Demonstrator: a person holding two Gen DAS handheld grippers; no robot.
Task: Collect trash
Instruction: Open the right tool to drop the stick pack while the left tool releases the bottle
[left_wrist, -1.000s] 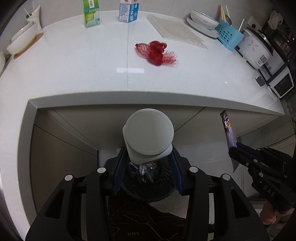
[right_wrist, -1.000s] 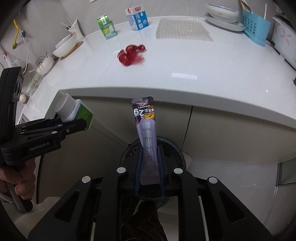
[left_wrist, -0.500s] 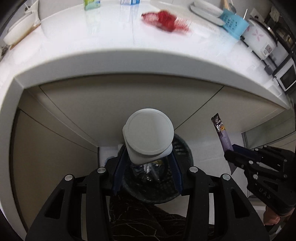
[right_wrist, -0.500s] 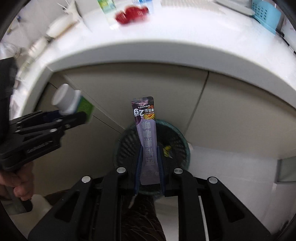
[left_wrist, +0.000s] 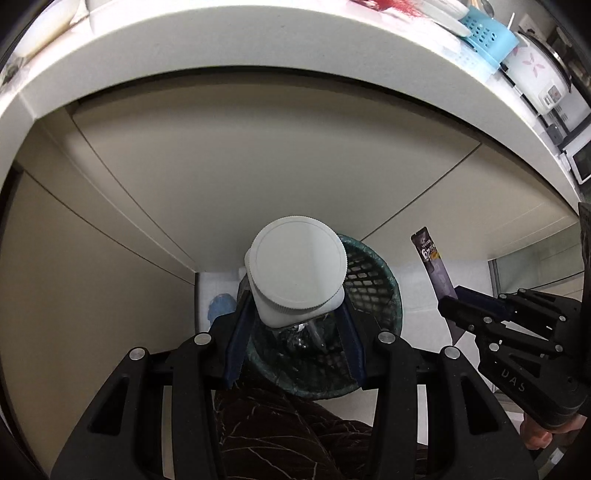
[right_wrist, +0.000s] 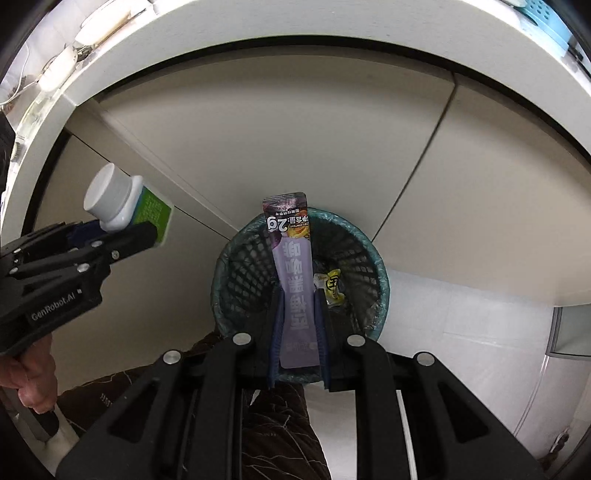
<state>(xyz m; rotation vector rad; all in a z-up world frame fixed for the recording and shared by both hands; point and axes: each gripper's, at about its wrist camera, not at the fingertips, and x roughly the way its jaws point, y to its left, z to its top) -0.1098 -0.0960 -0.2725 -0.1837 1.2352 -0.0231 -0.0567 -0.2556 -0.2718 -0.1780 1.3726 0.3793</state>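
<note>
My left gripper (left_wrist: 295, 317) is shut on a white bottle (left_wrist: 297, 275) with a wide white cap and a green label (right_wrist: 153, 216), held above the near left rim of the black mesh trash bin (left_wrist: 373, 280). My right gripper (right_wrist: 298, 314) is shut on a purple snack sachet (right_wrist: 293, 266), held upright over the bin (right_wrist: 243, 273). The bin has a green liner and holds a yellow wrapper (right_wrist: 332, 286) and other trash. The sachet (left_wrist: 434, 267) and right gripper also show at the right of the left wrist view.
The bin stands on a pale floor against beige cabinet doors (right_wrist: 295, 122) under the white countertop edge (left_wrist: 258, 44). A red mesh scrap (left_wrist: 391, 5), a blue basket (left_wrist: 487, 37) and a rice cooker (left_wrist: 535, 74) sit on the counter. Dark patterned fabric (left_wrist: 280, 439) lies below the grippers.
Both grippers have dropped from counter height down towards the bin, still holding the bottle and the sachet. The countertop has slid up to the top of both views.
</note>
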